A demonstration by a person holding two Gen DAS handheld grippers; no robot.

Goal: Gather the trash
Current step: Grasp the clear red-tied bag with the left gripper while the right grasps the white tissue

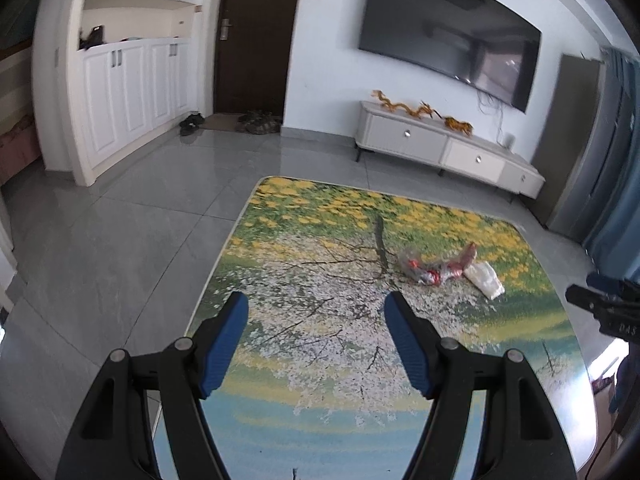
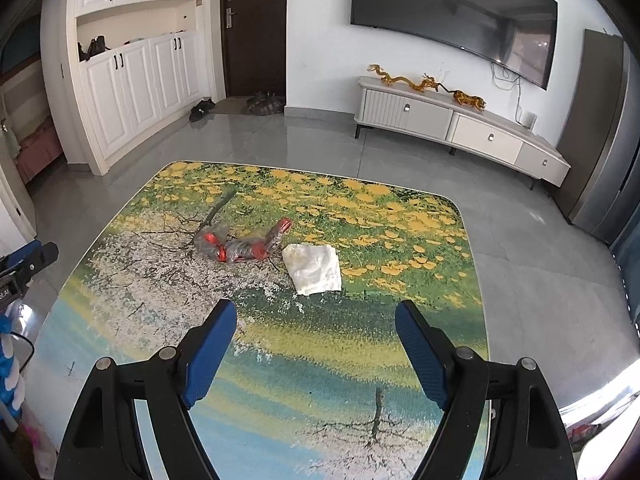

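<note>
While both claws hang wide open and empty, the crinkly red wrapper (image 2: 240, 246) and white paper (image 2: 314, 268) lie touching, maybe, on the counter (image 2: 420, 240), ahead of the nearer right claw (image 2: 316, 320); left claw (image 1: 316, 312) sits farther.

A crumpled clear plastic wrapper (image 2: 244, 245) with red-orange printing lies flat on the desk (image 2: 120, 304), left of centre in the right wrist view, twisted into a shallow V with one end reaching up toward the right. Just beside it, to its lower right, lies a crumpled white paper napkin (image 2: 314, 269), roughly square and creased; whether the two touch cannot be told. In the left wrist view the wrapper (image 1: 440, 266) and the napkin (image 1: 485, 279) sit at right of centre.
</note>
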